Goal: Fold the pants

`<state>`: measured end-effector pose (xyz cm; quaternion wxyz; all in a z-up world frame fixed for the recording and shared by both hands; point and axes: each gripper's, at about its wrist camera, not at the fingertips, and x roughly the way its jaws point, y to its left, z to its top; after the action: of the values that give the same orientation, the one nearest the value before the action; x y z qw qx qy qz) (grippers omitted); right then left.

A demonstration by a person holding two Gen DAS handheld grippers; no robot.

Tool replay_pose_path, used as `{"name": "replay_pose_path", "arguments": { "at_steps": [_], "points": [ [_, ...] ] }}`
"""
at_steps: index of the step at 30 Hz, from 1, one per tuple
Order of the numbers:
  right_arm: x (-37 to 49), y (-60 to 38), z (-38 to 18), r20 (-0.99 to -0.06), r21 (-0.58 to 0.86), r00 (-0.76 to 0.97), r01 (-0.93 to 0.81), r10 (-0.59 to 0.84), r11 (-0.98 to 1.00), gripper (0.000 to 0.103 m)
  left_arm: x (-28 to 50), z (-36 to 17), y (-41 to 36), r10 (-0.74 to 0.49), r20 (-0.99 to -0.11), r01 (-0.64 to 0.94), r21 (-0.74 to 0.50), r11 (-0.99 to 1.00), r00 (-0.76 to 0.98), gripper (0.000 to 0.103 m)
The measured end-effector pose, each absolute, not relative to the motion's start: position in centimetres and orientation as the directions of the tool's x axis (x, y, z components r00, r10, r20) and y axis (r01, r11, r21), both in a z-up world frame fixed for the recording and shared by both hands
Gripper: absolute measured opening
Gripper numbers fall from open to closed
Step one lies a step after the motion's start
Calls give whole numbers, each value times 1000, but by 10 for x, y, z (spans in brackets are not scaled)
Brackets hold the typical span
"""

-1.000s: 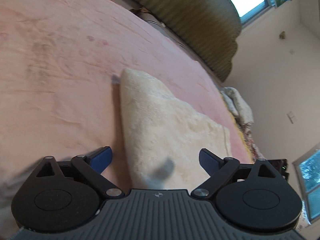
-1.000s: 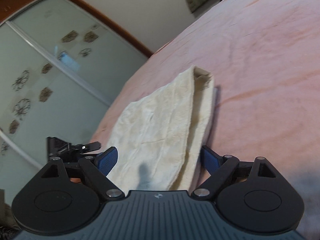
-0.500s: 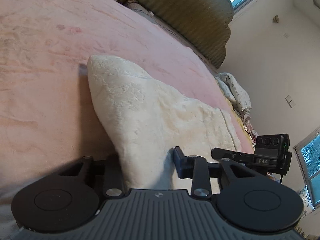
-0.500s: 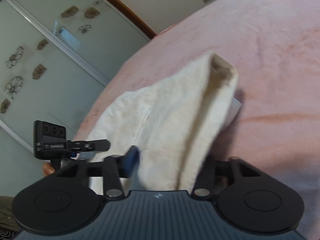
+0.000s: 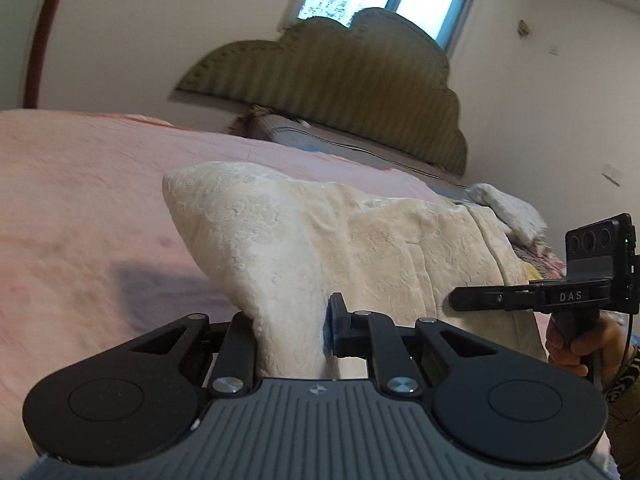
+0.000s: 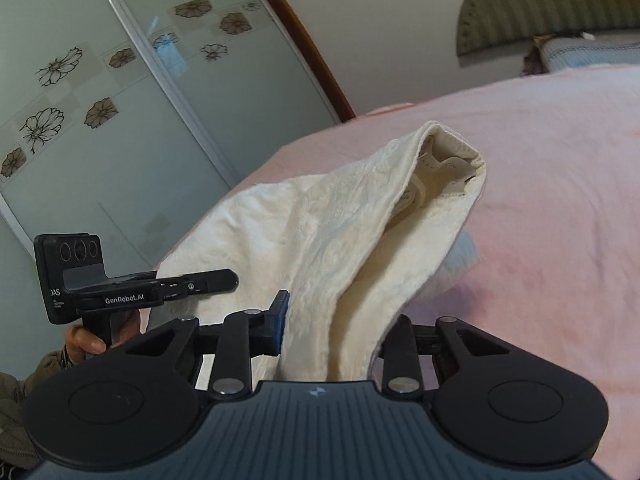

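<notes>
Lifting the pants (image 5: 360, 240) off the bed (image 5: 80, 200), both grippers (image 5: 290, 332) (image 6: 332, 332) just clamped on cloth; next, carry it over evenly.

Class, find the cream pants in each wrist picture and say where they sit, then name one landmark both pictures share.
Left wrist view: the cream pants fill the centre, rising from the left gripper, whose jaws clamp them.
Right wrist view: the cream pants run from bottom centre, clamped in the right gripper, up to the open waistband.
Shared landmark: the green scalloped headboard.
</notes>
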<state>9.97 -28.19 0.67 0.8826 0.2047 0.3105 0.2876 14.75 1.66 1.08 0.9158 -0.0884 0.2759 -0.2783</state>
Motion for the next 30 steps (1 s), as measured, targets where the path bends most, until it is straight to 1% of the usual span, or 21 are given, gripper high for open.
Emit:
{"name": "replay_pose_path", "arguments": {
  "at_steps": [3,5,8,9,10,11,12,13,14,16,18,20,22,24,25,27,28,29,30],
  "points": [
    [140,-266,8,-436,501,638,-413,635,760,29,169,20,26,-488,-469,430,-232,872,737,17],
    [171,-256,3,-437,510,631,-414,641,754,29,186,21,32,-440,-488,393,-201,897,754,18],
    [210,-247,-14,-461,538,617,-378,638,754,30,210,7,44,-403,-546,335,-225,915,734,20],
    [221,-245,-23,-479,554,607,-352,634,755,32,219,-2,46,-392,-579,311,-239,920,715,20],
    [228,-244,-30,-499,565,598,-325,628,758,34,226,-11,49,-383,-605,291,-249,924,698,23],
    [235,-243,-39,-529,565,592,-289,608,773,40,229,-18,52,-375,-615,273,-257,927,694,32],
    [240,-241,-47,-566,555,587,-249,580,794,47,230,-23,57,-374,-615,263,-267,927,694,36],
    [239,-243,-54,-569,559,588,-236,575,795,47,231,-25,62,-373,-615,251,-279,927,694,43],
    [235,-248,-57,-552,579,594,-232,585,781,47,232,-24,67,-374,-615,241,-291,926,694,52],
    [225,-261,-60,-537,601,605,-215,588,769,49,229,-20,76,-334,-622,199,-278,940,708,65],
    [210,-276,-60,-532,613,616,-193,581,766,54,216,-12,87,-271,-603,157,-236,959,750,67],
    [192,-291,-55,-535,605,642,-162,549,780,56,197,-1,93,-213,-567,124,-192,974,796,66],
    [169,-295,-41,-537,547,701,-134,469,826,56,175,12,93,-178,-526,114,-153,982,832,66],
    [143,-289,-21,-503,461,766,-155,401,874,57,159,20,86,-173,-509,115,-143,983,843,66],
    [134,-284,-14,-476,442,779,-189,408,877,56,150,21,81,-172,-510,111,-149,983,843,66],
    [119,-268,-4,-425,425,779,-277,460,862,56,139,20,73,-208,-518,133,-179,975,830,66],
    [117,-258,-3,-419,422,762,-318,494,849,56,135,16,68,-241,-530,162,-192,968,813,67],
    [116,-249,-6,-432,418,738,-346,519,840,57,137,10,60,-254,-555,184,-180,966,792,67],
    [122,-239,-10,-466,409,718,-344,517,845,58,138,4,53,-239,-585,193,-142,971,775,68]
  ]
}}
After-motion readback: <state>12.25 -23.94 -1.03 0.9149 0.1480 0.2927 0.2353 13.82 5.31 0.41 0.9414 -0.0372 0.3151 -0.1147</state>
